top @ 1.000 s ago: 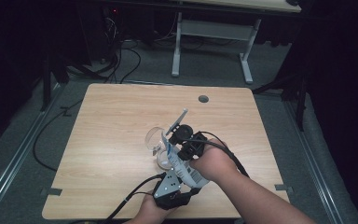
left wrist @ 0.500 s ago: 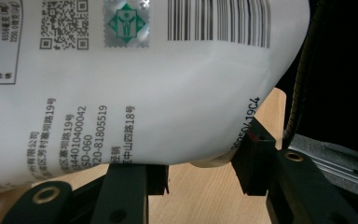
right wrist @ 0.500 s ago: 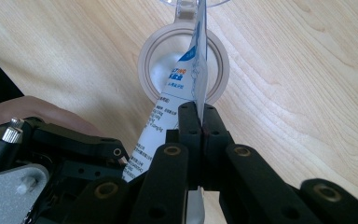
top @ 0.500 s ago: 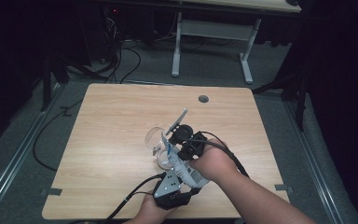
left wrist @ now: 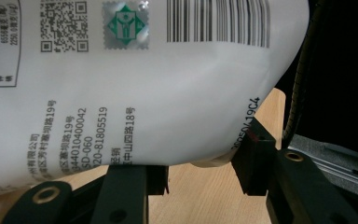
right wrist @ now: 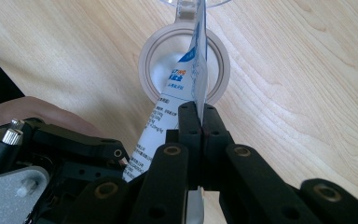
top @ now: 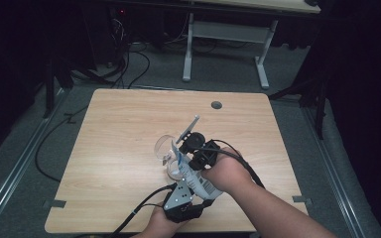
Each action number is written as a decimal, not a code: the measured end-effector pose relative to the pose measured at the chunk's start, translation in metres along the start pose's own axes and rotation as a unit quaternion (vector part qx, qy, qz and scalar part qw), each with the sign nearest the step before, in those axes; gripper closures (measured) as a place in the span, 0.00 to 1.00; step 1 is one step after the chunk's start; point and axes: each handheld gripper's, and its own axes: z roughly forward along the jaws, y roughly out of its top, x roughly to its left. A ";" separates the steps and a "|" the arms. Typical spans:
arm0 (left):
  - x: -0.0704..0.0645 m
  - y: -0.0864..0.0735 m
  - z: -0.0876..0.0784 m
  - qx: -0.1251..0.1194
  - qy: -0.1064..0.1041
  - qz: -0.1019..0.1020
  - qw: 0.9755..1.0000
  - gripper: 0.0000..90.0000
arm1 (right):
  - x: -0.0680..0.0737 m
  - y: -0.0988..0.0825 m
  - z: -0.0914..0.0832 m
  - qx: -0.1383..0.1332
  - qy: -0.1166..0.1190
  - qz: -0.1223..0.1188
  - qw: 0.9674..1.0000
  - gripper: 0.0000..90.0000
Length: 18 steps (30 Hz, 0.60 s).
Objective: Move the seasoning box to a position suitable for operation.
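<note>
A white pouch [top: 194, 179] with blue print hangs above the wooden table [top: 119, 124] near its front edge, held from both sides. In the left gripper view its printed back with a barcode [left wrist: 130, 84] bulges between the jaws of my left gripper [left wrist: 200, 163], which press on its lower end. My right gripper [right wrist: 200, 116] is shut flat on a thin edge of the pouch [right wrist: 196, 56]. Below that edge lies a round whitish lid [right wrist: 214, 70], joined to a clear round container [top: 163, 145]. From above, the left gripper [top: 186, 187] sits nearest the person and the right gripper [top: 191, 156] just beyond it.
A small round hole [top: 216, 105] sits near the table's far edge. Cables [top: 129, 59] run over the grey floor at the back left, beside the legs of another table [top: 260, 54]. A cable [top: 139, 213] trails from the left gripper over the front edge.
</note>
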 end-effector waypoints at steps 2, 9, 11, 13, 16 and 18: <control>0.000 0.000 0.000 0.000 0.000 0.000 1.000 0.68 | 0.000 0.000 0.000 -0.001 0.001 0.000 1.000 1.00; 0.000 0.000 0.000 -0.001 -0.001 -0.001 1.000 0.68 | 0.000 0.000 0.000 0.000 0.000 -0.002 1.000 1.00; 0.000 0.000 0.000 -0.001 -0.001 -0.001 1.000 0.68 | 0.000 0.000 0.000 0.000 0.000 -0.001 1.000 1.00; 0.000 0.000 0.000 -0.002 -0.001 -0.001 1.000 0.68 | 0.001 0.001 0.000 0.000 0.001 0.000 1.000 1.00; 0.000 0.001 -0.001 -0.003 -0.001 -0.001 1.000 0.68 | 0.001 0.001 -0.001 -0.001 0.001 -0.001 1.000 1.00; 0.000 0.001 -0.001 -0.004 0.000 0.000 1.000 0.68 | 0.001 0.001 -0.001 -0.002 0.003 0.000 1.000 1.00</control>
